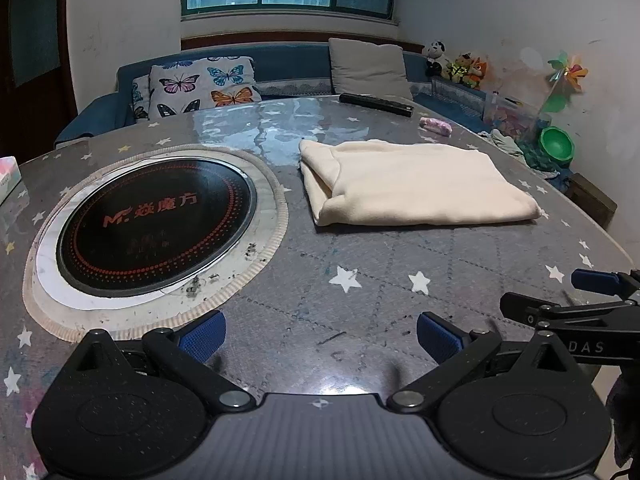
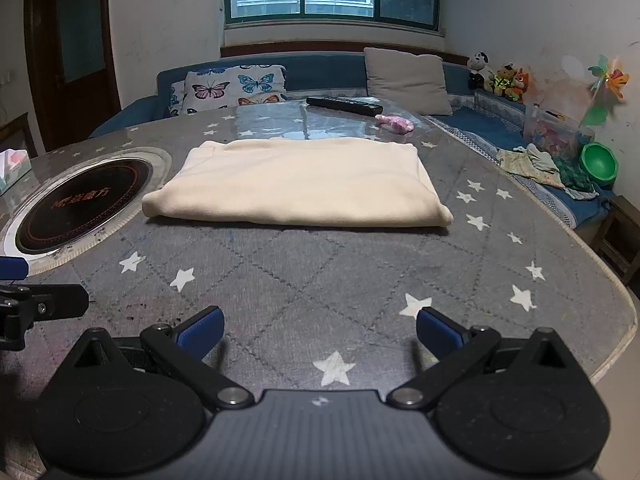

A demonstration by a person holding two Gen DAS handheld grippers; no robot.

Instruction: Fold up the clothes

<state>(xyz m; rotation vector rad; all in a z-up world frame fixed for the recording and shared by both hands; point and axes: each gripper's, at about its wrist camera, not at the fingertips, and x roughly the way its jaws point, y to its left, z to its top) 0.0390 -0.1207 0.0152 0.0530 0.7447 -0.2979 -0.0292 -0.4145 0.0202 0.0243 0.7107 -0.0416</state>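
A cream garment (image 1: 412, 182) lies folded into a flat rectangle on the grey star-patterned table (image 1: 320, 292). It also shows in the right wrist view (image 2: 298, 182), straight ahead. My left gripper (image 1: 320, 338) is open and empty, low over the table's near edge, with the garment ahead and to the right. My right gripper (image 2: 318, 332) is open and empty, near the front edge, short of the garment. The right gripper's fingers (image 1: 592, 282) show at the right edge of the left wrist view.
A round black induction cooktop (image 1: 156, 224) is set into the table on the left. A black remote (image 2: 344, 105) and a pink bundle (image 2: 395, 122) lie at the far edge. A tissue box (image 2: 14, 166) stands far left. A sofa with cushions and loose clothes (image 2: 544, 166) lies beyond.
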